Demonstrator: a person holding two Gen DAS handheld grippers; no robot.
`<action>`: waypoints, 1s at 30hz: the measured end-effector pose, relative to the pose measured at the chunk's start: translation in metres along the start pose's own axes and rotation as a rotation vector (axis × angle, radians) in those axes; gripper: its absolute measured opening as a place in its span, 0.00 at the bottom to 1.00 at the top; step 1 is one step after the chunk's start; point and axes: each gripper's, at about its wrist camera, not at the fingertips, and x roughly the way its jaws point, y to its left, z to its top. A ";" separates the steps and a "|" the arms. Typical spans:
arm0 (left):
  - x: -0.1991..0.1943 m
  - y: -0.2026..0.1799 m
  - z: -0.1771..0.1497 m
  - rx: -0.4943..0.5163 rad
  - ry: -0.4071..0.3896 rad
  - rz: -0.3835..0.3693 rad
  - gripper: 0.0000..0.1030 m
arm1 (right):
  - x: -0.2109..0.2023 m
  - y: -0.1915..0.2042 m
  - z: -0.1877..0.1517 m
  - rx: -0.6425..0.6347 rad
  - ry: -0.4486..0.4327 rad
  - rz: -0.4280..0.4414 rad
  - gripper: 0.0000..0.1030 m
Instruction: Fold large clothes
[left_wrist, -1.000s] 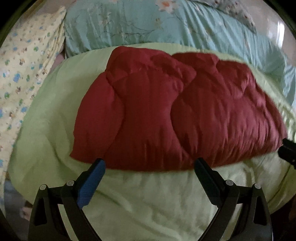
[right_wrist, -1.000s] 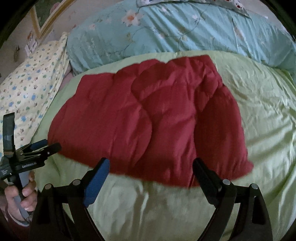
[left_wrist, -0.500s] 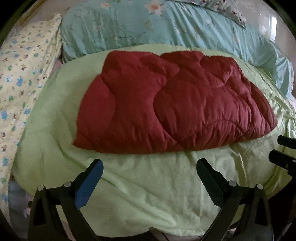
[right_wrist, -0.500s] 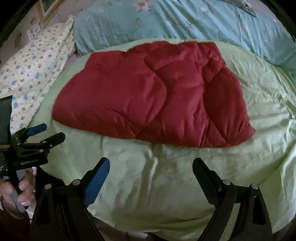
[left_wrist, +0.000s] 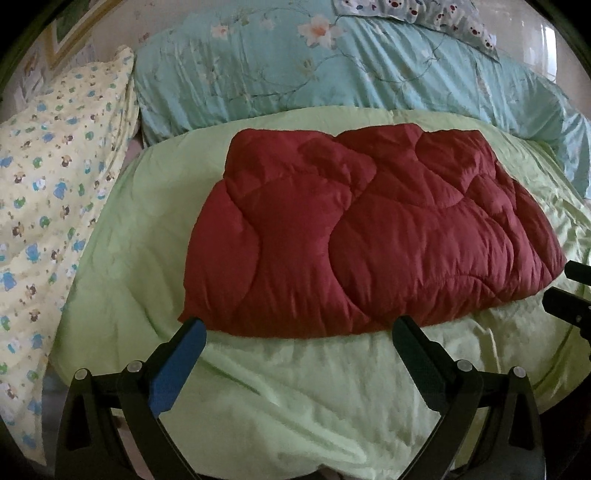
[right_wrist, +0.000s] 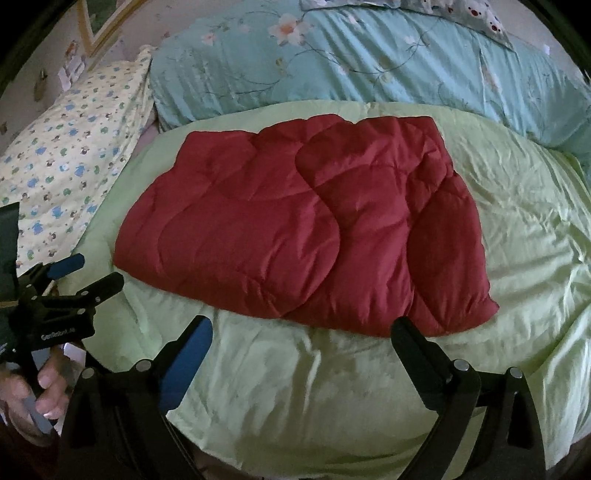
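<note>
A dark red quilted garment lies folded into a thick, flat bundle on a light green sheet. In the right wrist view the same garment has its near edge just beyond my fingertips. My left gripper hovers over the sheet in front of that edge, open and empty. It also shows at the left of the right wrist view, where the left gripper is held by a hand. My right gripper holds nothing and its jaws are opening wider. The right gripper peeks in at the right edge.
A turquoise floral duvet lies rolled along the far side of the bed. A yellow patterned pillow lies at the left. A bear-print pillow sits at the far top. The green sheet's near edge drops off below my grippers.
Both grippers have drawn back and up from the garment's near edge, so more bedding shows around it. The garment has not moved.
</note>
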 end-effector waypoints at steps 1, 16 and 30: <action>0.001 -0.001 0.001 0.000 0.000 0.001 0.99 | 0.002 -0.001 0.002 0.003 0.000 -0.004 0.96; 0.017 -0.004 0.014 0.002 -0.003 -0.009 0.99 | 0.018 -0.012 0.020 0.059 0.010 0.001 0.96; 0.027 -0.005 0.023 -0.005 -0.001 -0.005 0.99 | 0.027 -0.010 0.031 0.063 0.022 0.003 0.96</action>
